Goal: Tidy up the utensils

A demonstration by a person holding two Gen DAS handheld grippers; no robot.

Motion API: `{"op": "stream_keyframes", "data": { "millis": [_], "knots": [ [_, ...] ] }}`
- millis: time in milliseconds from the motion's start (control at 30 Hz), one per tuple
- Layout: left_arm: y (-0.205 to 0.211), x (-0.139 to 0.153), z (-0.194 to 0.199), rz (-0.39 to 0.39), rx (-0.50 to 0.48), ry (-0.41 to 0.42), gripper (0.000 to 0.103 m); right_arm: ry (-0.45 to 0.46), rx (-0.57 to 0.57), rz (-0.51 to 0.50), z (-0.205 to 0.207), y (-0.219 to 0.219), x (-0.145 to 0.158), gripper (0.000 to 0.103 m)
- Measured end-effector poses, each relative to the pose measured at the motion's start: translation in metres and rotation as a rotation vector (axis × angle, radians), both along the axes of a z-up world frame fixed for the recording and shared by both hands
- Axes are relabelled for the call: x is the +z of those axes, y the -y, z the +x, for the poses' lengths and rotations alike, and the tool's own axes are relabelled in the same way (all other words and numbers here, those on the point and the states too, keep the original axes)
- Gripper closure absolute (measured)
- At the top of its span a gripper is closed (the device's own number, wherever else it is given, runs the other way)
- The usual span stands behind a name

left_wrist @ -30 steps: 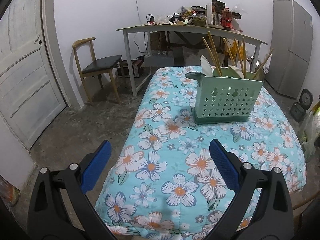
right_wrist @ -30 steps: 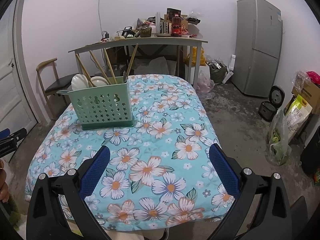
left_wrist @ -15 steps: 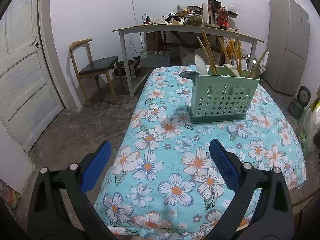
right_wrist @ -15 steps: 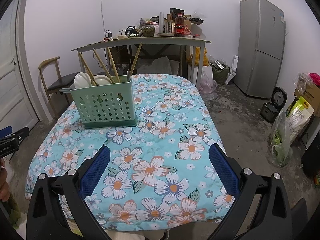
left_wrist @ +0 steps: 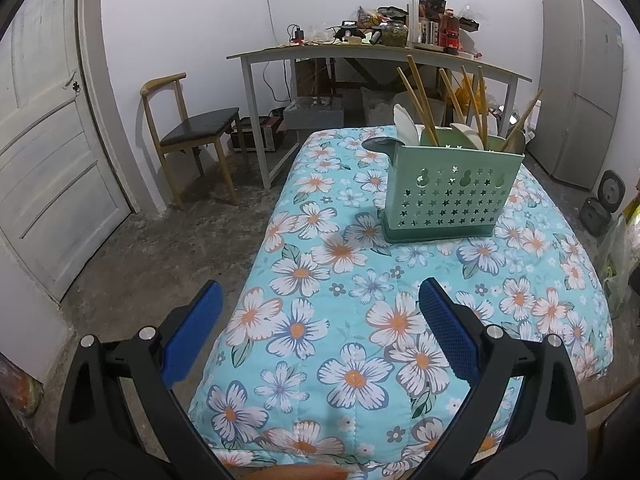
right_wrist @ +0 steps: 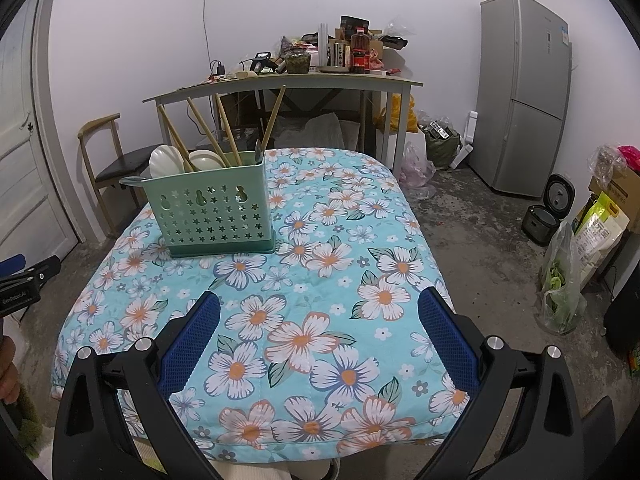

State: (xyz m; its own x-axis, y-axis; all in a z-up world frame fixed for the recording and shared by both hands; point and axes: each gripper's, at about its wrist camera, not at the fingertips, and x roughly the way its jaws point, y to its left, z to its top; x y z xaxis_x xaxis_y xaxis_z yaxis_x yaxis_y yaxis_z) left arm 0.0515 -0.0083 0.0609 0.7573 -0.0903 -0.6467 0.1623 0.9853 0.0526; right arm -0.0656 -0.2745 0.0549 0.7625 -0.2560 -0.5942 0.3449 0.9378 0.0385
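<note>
Two wrist views from the near table edge (left_wrist: pixel 256 432), both facing the shared green caddy (left_wrist: pixel 448 196) (right_wrist: pixel 212 216).

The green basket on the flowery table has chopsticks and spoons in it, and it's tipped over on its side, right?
Not quite. The green basket on the flowery table does hold chopsticks and spoons, but it stands upright on its base, not tipped over. The right wrist view shows this plainly, and the left wrist view agrees.

The green caddy (right_wrist: pixel 214 212) hides the lower ends of the chopsticks (right_wrist: pixel 224 130) and spoons (right_wrist: pixel 164 160). The left gripper (right_wrist: pixel 24 276) is cut off by the right view's edge. Clutter on the far desk (right_wrist: pixel 340 76) is too small to identify.
</note>
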Motion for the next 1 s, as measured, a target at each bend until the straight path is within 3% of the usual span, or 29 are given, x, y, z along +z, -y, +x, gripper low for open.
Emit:
{"op": "stream_keyframes", "data": {
  "millis": [1000],
  "knots": [
    [-0.0016, -0.0028, -0.0007, 0.006, 0.001, -0.009, 0.008, 0.001, 0.006, 0.003, 0.0026, -0.0058, 0.0000, 0.006]
  ]
}}
